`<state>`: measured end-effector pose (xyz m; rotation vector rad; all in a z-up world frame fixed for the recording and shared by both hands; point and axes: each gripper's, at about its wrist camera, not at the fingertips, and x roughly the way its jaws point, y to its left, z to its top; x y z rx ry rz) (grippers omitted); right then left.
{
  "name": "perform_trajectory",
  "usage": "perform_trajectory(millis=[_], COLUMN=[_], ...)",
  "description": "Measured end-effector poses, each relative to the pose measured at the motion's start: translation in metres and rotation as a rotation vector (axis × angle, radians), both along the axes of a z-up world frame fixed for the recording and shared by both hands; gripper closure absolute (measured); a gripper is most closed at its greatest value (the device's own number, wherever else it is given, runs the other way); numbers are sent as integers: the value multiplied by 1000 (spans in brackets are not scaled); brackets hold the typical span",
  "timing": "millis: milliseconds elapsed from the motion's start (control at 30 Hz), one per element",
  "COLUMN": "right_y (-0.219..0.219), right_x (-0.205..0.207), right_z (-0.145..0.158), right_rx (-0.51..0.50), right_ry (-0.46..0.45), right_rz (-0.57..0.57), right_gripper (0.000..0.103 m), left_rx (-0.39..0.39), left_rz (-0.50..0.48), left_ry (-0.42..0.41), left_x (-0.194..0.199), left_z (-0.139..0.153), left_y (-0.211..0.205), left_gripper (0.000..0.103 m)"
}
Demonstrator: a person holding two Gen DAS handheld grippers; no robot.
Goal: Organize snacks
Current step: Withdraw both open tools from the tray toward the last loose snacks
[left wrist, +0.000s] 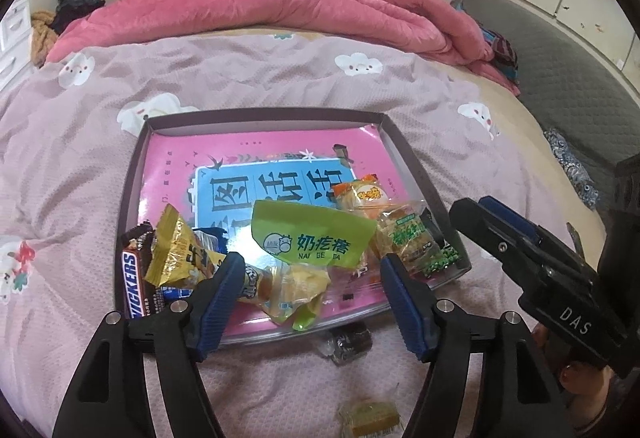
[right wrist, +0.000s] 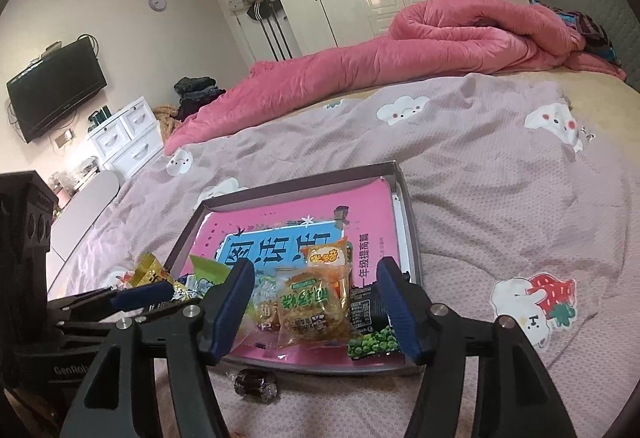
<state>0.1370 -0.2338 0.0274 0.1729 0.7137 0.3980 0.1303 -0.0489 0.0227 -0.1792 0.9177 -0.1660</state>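
In the tray (left wrist: 404, 154) on the bed (left wrist: 80, 166), Snickers bar (left wrist: 134, 284), green milk-candy pouch (left wrist: 312, 234) and pea packet (right wrist: 374, 342) already lie heaped; left gripper (left wrist: 312, 302) and right gripper (right wrist: 316, 306) hover, jaws open, empty; a dark wrapped sweet (right wrist: 256, 386) and a yellowish packet (left wrist: 370, 418) remain outside on the bedspread.

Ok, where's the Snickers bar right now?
In the left wrist view, the Snickers bar stands against the tray's near-left corner, beside a yellow snack packet, just left of the left gripper.
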Motion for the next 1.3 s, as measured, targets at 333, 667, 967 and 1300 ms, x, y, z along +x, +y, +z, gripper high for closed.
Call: perform_trajectory(millis=[333,667,967,1300], right_y=[-6,-8,0,28], right_x=[-20,-38,-64,-97], right_z=[3,2,-8,-30], right_rx=[-2,-18,-33,-118], right_ry=[-4,7,46,134], right_rz=[-5,4,15,58], right_gripper=[36,32,28,24], left_rx=[8,14,10,25], left_rz=[8,4,-4,-9], left_ry=[-13,-28,1,20], left_x=[-14,-26,-42,-55], left_z=[10,17,15,9], left_y=[2,0,9,14], left_gripper=[28,27,25,25])
